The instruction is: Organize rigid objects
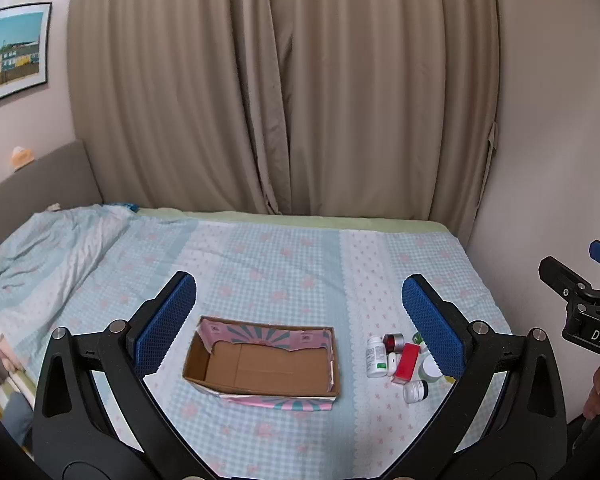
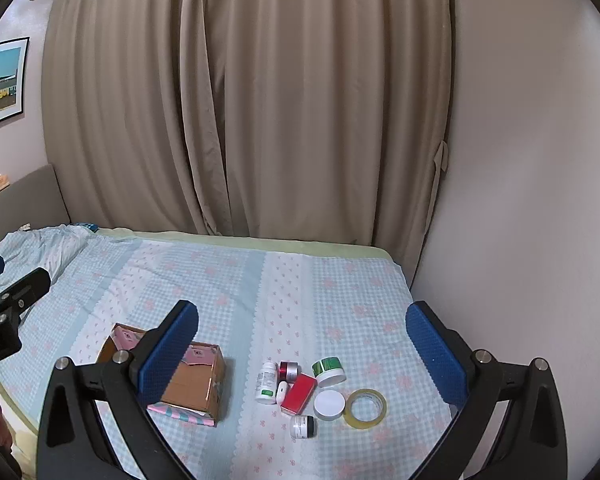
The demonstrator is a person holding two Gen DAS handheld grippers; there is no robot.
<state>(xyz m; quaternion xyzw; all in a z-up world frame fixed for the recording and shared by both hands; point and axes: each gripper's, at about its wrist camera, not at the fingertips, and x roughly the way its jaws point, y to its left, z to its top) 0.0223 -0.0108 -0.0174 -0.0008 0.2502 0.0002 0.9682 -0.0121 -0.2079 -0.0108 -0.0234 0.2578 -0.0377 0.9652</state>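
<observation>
Nearest in the right wrist view, the right gripper is held above the bed with its jaws spread wide and nothing between them. The left gripper is likewise held wide open and empty, with the cardboard box framed between its fingers.

Just beyond the right gripper, at about 6 o'clock in its view, a small black-capped jar is seen lying on its side. At 5 o'clock from the red box a tape roll lies flat, with a white lid just beside it. The white bottle is seen at 9 o'clock from the red box, touching a small white tube.

All are judged light and stiff. The round jars are likely slippery and prone to rolling on the soft sheet, so they are best taken across their sides. The red box is best pinched on its flat faces.

Farther off, at 12 o'clock, a green-banded jar and a red tin are seen. The empty cardboard box is well apart at 9 o'clock.
</observation>
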